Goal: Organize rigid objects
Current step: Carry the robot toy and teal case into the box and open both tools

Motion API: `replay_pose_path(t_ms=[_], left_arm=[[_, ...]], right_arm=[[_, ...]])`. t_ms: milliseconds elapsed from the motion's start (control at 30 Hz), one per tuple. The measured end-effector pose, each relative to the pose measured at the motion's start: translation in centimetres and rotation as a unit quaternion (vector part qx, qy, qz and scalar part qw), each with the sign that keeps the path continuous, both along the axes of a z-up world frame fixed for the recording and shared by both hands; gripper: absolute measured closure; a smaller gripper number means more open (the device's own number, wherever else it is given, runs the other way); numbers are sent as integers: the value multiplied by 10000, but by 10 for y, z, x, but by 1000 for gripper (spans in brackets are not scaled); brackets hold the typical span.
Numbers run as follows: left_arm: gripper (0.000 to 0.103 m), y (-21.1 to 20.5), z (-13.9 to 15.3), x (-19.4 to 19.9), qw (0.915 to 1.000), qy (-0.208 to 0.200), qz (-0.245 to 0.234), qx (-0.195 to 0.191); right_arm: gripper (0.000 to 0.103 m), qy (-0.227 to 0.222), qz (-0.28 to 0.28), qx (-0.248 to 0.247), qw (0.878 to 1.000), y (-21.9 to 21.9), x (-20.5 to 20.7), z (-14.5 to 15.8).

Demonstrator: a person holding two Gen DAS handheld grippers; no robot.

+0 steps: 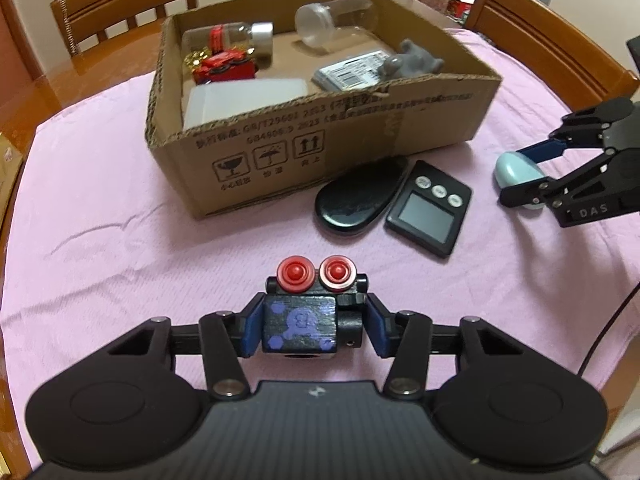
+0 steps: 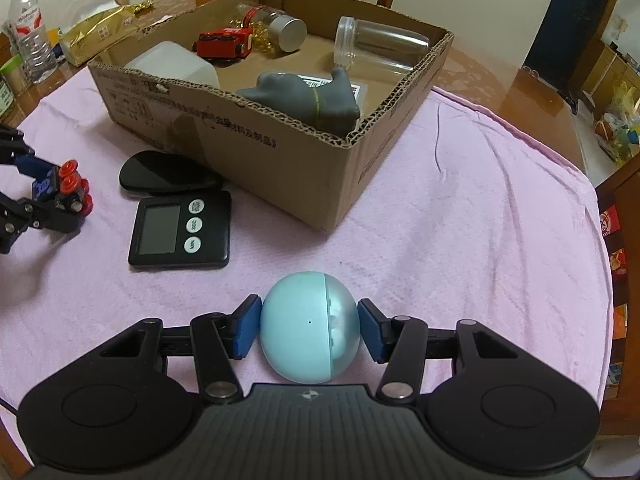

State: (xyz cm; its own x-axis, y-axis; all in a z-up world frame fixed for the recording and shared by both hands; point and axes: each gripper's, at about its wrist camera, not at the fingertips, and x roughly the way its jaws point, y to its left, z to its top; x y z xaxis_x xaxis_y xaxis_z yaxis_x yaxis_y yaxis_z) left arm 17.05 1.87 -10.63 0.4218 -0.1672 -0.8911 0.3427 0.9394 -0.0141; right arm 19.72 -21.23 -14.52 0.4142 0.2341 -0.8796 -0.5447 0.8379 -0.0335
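several things lie in the cardboard box point(image 1: 360, 128) at upper centre already; left gripper point(image 1: 312, 326) clamps black toy point(image 1: 316, 312), right gripper point(image 2: 310, 330) clamps blue egg point(image 2: 308, 328); timer point(image 1: 430, 212) waits

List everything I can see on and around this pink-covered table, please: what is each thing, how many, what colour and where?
Torn cardboard box: one, brown, middle of the pink tablecloth.
Clear plastic jars: two, lying in the box, one silver-capped, one empty.
Red toy vehicle: one, in the box.
Grey animal figure: one, in the box's near corner.
White plastic container: one, in the box.
Glossy black oval case: one, in front of the box.
Black digital timer: one, beside the oval case.
Wooden chairs: at least two, brown, behind the table.
Black toy block with red wheels: one, in the left gripper.
Pale blue egg-shaped gadget: one, in the right gripper.
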Motion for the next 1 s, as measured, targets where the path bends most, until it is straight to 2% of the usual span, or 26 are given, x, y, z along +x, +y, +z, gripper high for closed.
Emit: replay_pose_path(t_ms=[167,367,467,700,800,1000], left_arm=[[53,-1,10,1,9999,25,-165,19],[53,-6,39,2,9992,-5,-396,15],[53,-11,58,6,9984,-137,-539,-23],[53,-29,97,33,9945,-777,-648,-267],[53,-39,100,51,9926,-980,-647,-298],[53,-50,83,82,9928,-1068,-310,-448]], right_arm=[[45,48,115,-1,9999,0,-5,6],[45,25,204,144,9997,-2,-9,28],[45,-41,296,213,9993,-2,-10,44],[45,-329,496,371,9975,2,-4,86],[45,-479,521,434,9965,6,5,98],[45,-770,584,435,9944,14,22,114]])
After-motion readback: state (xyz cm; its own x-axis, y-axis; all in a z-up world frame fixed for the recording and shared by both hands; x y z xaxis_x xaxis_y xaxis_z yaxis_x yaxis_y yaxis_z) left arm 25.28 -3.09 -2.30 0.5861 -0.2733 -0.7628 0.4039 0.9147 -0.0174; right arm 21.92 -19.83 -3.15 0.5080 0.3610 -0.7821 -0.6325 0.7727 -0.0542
